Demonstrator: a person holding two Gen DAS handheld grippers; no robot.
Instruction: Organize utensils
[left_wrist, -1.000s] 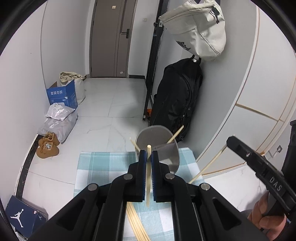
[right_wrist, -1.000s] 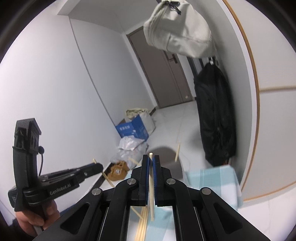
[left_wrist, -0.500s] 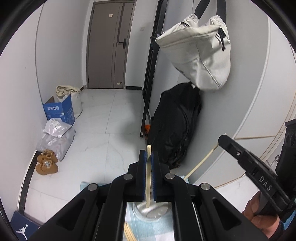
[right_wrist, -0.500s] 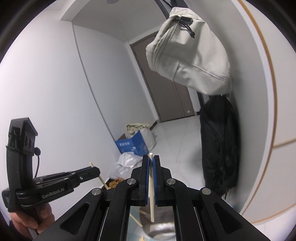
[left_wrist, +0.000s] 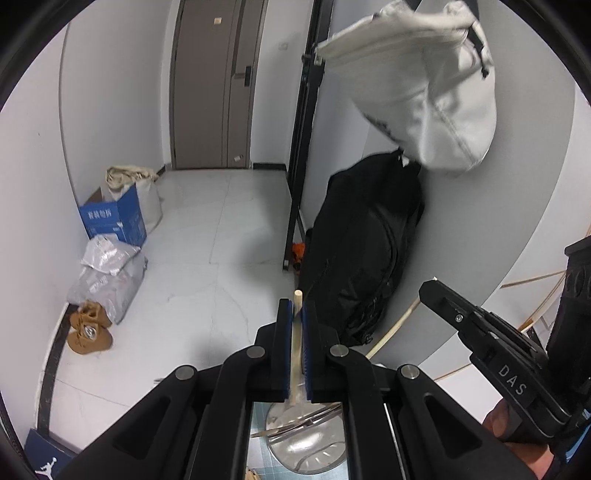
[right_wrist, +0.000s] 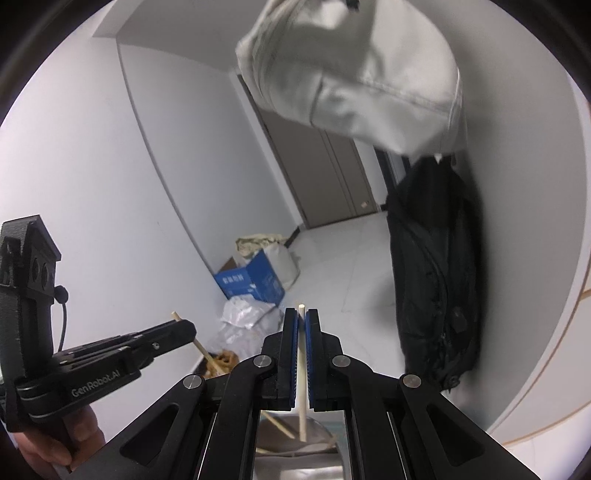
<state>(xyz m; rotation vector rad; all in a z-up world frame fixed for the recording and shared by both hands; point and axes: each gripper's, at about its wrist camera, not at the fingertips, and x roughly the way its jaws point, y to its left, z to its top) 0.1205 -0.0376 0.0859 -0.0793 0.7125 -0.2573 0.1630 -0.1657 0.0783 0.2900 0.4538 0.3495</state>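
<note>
Each claw pinches one chopstick: left claw (left_wrist: 294, 325), left chopstick (left_wrist: 295, 354); right claw (right_wrist: 301, 332), right chopstick (right_wrist: 301, 373). Both hang above the steel holder (left_wrist: 306, 439). Only the left view shows brown boots (left_wrist: 88, 328). Earlier, the checked worktop filled more of the view; both claws have since risen.

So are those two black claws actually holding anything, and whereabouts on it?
Yes. The left gripper pinches one wooden chopstick just below its top end; the right gripper pinches another chopstick the same way.
</note>
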